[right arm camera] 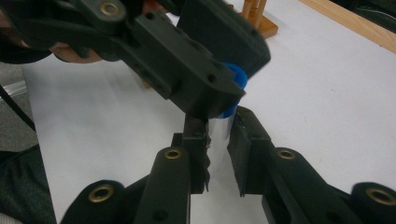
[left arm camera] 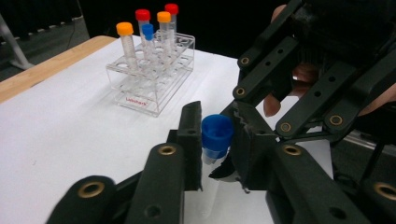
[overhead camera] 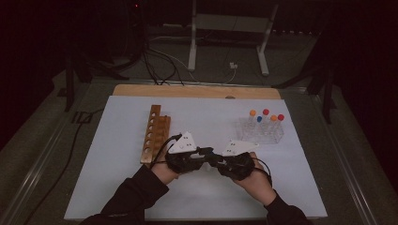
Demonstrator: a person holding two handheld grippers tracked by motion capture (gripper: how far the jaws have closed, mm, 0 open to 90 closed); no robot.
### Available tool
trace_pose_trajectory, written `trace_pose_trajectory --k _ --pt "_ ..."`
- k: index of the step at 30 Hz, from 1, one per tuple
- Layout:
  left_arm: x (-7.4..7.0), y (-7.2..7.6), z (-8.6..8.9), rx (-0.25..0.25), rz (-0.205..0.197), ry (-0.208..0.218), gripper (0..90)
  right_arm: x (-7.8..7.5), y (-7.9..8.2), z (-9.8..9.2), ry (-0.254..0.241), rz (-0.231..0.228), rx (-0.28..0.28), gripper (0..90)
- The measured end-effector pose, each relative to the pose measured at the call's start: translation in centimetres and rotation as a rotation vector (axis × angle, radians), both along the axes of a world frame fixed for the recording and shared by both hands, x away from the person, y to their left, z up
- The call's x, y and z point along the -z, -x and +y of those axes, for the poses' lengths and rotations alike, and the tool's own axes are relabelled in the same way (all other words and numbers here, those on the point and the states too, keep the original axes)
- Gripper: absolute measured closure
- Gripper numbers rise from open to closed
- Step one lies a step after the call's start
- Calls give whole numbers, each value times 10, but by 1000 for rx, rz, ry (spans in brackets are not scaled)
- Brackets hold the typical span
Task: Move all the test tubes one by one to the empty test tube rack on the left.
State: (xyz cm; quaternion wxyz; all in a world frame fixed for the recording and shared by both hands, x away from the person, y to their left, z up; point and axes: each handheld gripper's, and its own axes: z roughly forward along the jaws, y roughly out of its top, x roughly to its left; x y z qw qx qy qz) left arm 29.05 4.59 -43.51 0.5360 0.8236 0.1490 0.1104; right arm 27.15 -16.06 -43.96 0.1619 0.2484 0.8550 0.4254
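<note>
A dim room: grey carpeted floor (overhead camera: 300,61), a white metal stand (overhead camera: 228,28), black cables (overhead camera: 155,61) behind the table (overhead camera: 197,90).

A clear plastic tube (left arm camera: 211,186) wears a blue screw cap (left arm camera: 217,133). The clear plastic rack (left arm camera: 154,77) holds orange, red and blue caps. The desk (left arm camera: 60,135) is white.

- A lab-style recording setup: a clear tube rack (left arm camera: 152,88) holds capped sample tubes (left arm camera: 125,39).
- A wooden tube rack (overhead camera: 155,133) stands on the white-covered worktop (overhead camera: 117,178).
- Dark surroundings, trailing cables (overhead camera: 159,61) and a metal stand (overhead camera: 230,28) behind.
</note>
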Motion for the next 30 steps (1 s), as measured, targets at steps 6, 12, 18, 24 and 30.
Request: trace_pose_trajectory --k 6,12,18,24,30 --pt "-2 2 -1 1 -28 -11 780 -1 0 -1 -9 1 -1 766" --pt "-6 1 1 -7 -37 -6 782 -2 0 -3 -29 5 4 705" --pt "-14 -3 12 -36 -43 3 782 -2 1 -11 -55 -6 36 569" --pt "-21 -9 28 -69 -44 7 782 1 3 -17 -61 -23 65 403" --pt "-27 -15 43 -110 -50 3 783 5 3 -25 -80 -22 120 188"
